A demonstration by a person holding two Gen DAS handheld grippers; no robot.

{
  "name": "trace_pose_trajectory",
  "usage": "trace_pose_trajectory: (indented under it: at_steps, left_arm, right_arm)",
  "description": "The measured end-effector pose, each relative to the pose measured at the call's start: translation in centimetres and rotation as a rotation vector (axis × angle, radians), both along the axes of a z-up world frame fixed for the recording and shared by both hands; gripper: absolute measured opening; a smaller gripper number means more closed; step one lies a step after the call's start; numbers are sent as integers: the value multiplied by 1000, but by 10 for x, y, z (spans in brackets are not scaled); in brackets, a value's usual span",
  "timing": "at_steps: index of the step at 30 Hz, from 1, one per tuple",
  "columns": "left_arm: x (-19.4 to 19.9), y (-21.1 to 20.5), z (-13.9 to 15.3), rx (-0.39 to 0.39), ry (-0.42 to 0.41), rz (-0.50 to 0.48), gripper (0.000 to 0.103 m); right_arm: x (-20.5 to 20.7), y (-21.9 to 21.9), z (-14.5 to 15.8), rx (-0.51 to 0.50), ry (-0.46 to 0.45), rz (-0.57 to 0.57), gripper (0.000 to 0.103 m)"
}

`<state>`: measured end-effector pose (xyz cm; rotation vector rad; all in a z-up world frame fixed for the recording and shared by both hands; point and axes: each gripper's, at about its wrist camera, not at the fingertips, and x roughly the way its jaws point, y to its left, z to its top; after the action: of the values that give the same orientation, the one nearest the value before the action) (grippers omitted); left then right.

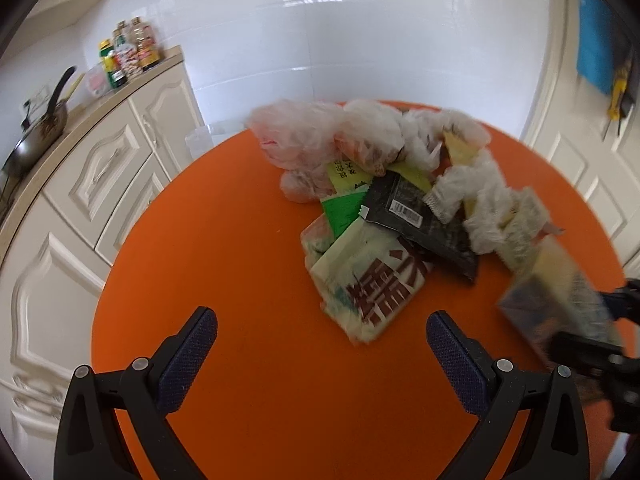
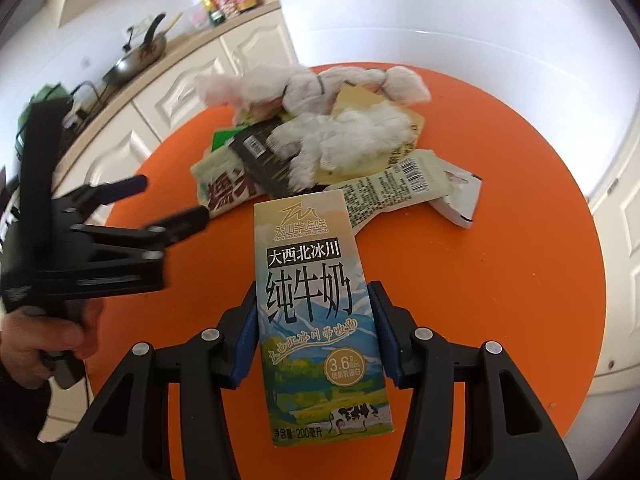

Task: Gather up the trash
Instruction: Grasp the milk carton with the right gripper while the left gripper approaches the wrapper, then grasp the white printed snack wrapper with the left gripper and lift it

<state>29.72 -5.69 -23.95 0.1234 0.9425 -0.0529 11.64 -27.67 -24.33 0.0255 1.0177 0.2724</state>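
Right tool (image 2: 312, 300) clamping milk carton (image 2: 320, 312) above orange table (image 2: 500, 280); left tool (image 1: 320, 328) gaping wide, gripping nothing, facing trash pile (image 1: 384, 184).

Between your right gripper (image 2: 314, 328)'s blue-padded black fingers you hold a milk carton (image 2: 316, 312): cream top, black lettering, a blue-and-white mountain scene, green pasture and a black-and-white cow at its base. Under both tools spreads the solid orange table (image 1: 224, 240). Ahead of your left gripper (image 1: 322, 336), whose pads are dark navy, lies a cream wrapper (image 1: 368, 284) with dark red characters. Beyond it you see a black packet (image 1: 416, 216) bearing a white barcode, a bright green wrapper (image 1: 340, 210), and translucent white plastic bags (image 1: 316, 136). To the left, the cabinets (image 1: 100, 184) are cream with raised panels.
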Motion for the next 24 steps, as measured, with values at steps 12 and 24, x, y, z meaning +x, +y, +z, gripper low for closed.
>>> trace_pose_trajectory:
  at_steps: [12,24]
  left_arm:
    - [55,-15,-29,-35,35,-142,78]
    - [50,19,-36,-171,17,-112,56]
  right_arm:
    - [-1,-9,3,26,-8,-33,52]
    - [-4,-7,0,40,4,-49,52]
